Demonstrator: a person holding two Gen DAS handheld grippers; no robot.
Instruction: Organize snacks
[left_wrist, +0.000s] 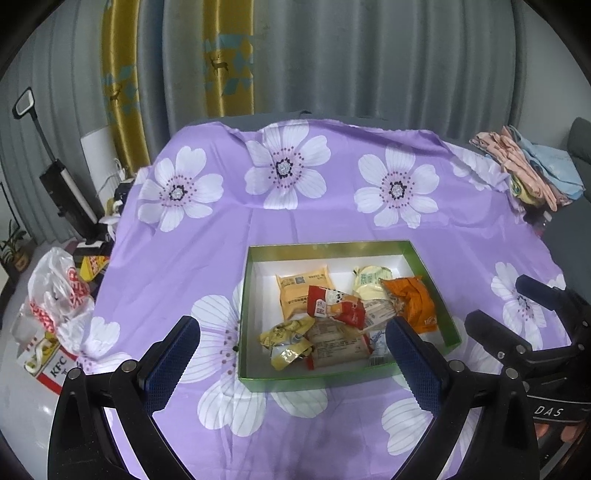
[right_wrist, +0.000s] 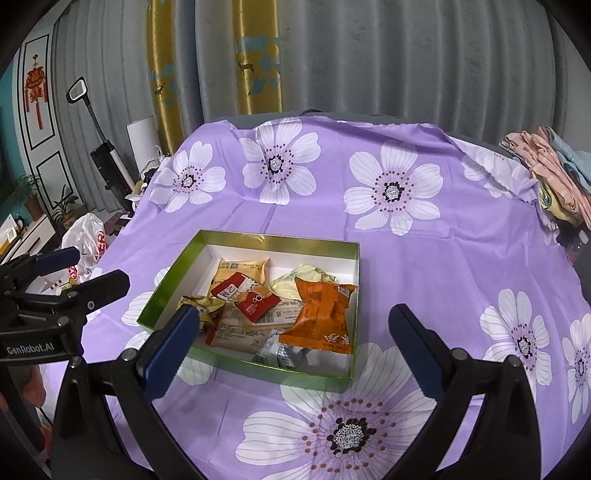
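Note:
A green box (left_wrist: 255, 380) with a white inside sits on the purple flowered cloth (left_wrist: 207, 236); it also shows in the right wrist view (right_wrist: 166, 273). Several snack packets lie in it: an orange packet (left_wrist: 415, 301) (right_wrist: 321, 314), a red packet (left_wrist: 338, 304) (right_wrist: 255, 299), a tan packet (left_wrist: 304, 286), a pale yellow packet (left_wrist: 371, 282), a gold packet (left_wrist: 284, 341). My left gripper (left_wrist: 291, 339) is open and empty, above the box's near edge. My right gripper (right_wrist: 295, 326) is open and empty, just before the box's near right side.
A pile of folded clothes (left_wrist: 532, 170) lies at the cloth's far right edge. A white plastic bag (left_wrist: 59, 291) and a KFC box (left_wrist: 48, 365) sit off the table's left side. A vacuum (left_wrist: 62, 184) stands by the curtains.

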